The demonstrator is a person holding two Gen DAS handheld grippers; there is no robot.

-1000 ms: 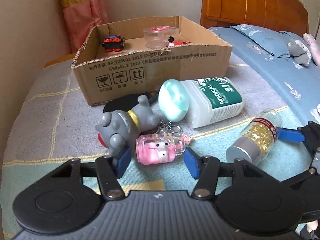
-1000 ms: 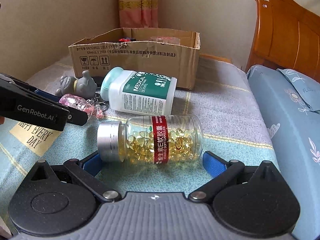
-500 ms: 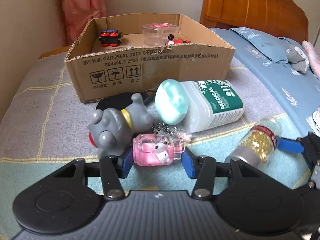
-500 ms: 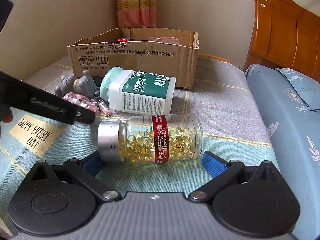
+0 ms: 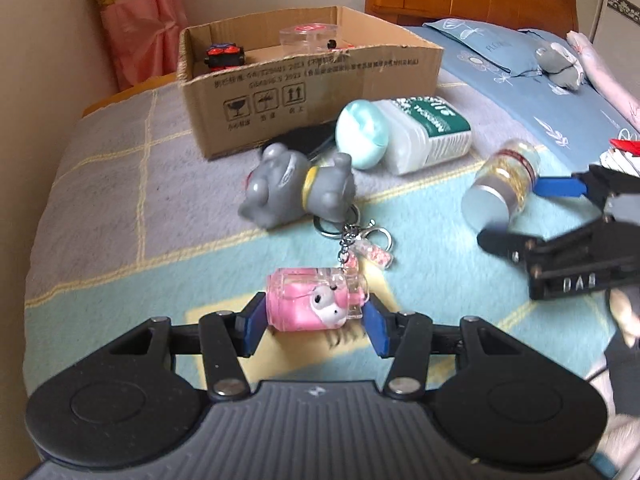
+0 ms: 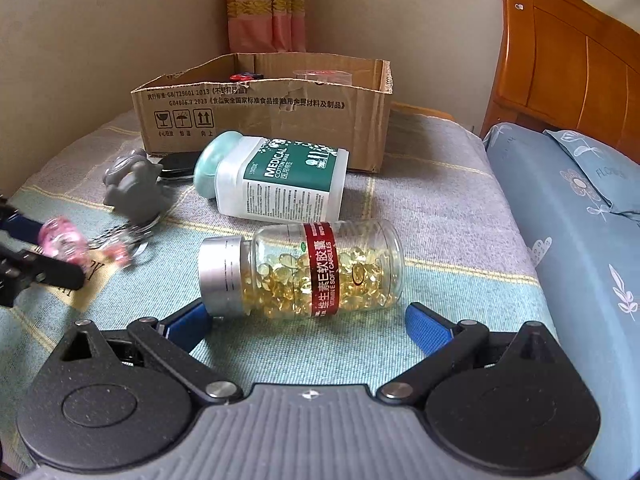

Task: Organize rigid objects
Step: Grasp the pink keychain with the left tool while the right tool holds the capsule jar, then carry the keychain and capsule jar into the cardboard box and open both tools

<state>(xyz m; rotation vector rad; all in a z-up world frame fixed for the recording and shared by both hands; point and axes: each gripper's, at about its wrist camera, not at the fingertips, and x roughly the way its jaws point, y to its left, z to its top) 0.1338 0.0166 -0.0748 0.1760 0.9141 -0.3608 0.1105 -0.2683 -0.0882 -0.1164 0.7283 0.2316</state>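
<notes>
Left gripper clamped on pink keychain bottle, lifted off the blanket with its chain dangling; a second ago the bottle lay beside the grey toy, now well apart, open bedding between. Right gripper jaws apart, straddling the capsule jar, seemingly not touching. Cotton bottle lies near the cardboard box; box interior mostly free, though partly hidden.
</notes>
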